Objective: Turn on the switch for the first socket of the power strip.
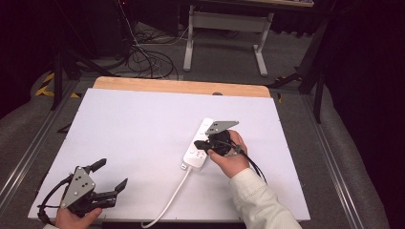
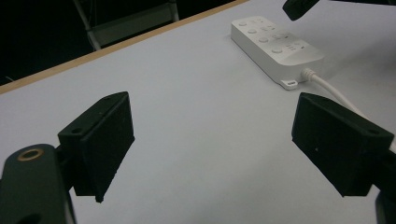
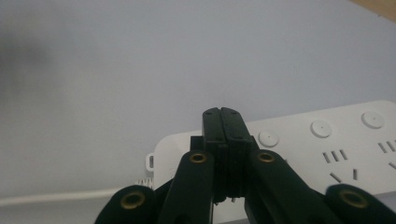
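While its jaws sit pressed together, empty, the right hand-held gripper (image 3: 222, 114) hangs over the white power strip (image 1: 199, 143); left hand-held gripper (image 1: 112, 175) gapes wide, well apart, on the white bench (image 1: 143, 129).

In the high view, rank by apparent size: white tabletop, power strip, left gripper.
1. white tabletop, by far the largest.
2 and 3. left gripper and power strip look similar; the gripper sits nearer the camera, so no ranking.

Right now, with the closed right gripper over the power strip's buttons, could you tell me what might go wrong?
The shut right gripper could slip off a small round button and miss the press. The power strip lies loose on the table, so pushing may slide it. The open left gripper is too far to steady it.
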`<action>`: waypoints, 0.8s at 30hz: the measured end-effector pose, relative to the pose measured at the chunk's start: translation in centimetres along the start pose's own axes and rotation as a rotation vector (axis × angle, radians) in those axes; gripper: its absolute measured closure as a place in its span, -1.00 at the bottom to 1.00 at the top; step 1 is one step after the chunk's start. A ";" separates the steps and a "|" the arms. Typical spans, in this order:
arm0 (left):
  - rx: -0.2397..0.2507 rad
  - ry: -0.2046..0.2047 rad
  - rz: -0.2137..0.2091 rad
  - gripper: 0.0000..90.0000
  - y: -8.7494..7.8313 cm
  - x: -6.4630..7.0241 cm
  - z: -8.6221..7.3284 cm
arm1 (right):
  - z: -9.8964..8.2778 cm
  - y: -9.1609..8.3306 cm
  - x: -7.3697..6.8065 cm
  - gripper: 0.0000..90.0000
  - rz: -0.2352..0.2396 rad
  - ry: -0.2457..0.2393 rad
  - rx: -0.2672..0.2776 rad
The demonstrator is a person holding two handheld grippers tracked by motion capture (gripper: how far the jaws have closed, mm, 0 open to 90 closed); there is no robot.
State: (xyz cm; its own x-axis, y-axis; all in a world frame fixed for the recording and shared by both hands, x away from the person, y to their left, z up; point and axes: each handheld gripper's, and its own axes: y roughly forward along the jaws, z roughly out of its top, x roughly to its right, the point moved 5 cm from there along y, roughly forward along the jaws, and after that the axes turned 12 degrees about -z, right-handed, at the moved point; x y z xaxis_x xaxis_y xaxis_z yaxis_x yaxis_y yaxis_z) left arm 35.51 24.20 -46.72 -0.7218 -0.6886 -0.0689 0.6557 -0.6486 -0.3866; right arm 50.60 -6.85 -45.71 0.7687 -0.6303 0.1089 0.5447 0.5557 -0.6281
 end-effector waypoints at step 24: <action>-0.004 -0.003 -0.003 -0.70 0.1 0.0 0.0 | -1.1 3.2 -0.7 1.00 0.002 -0.017 -0.083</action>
State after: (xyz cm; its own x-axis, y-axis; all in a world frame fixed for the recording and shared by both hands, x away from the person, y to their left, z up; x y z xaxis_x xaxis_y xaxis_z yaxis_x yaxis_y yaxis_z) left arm 35.53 24.13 -46.80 -0.7232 -0.6875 -0.0653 0.6525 -0.6493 -0.3907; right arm 51.47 -5.23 -48.65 0.7757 -0.6196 0.1200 0.5140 0.5099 -0.6897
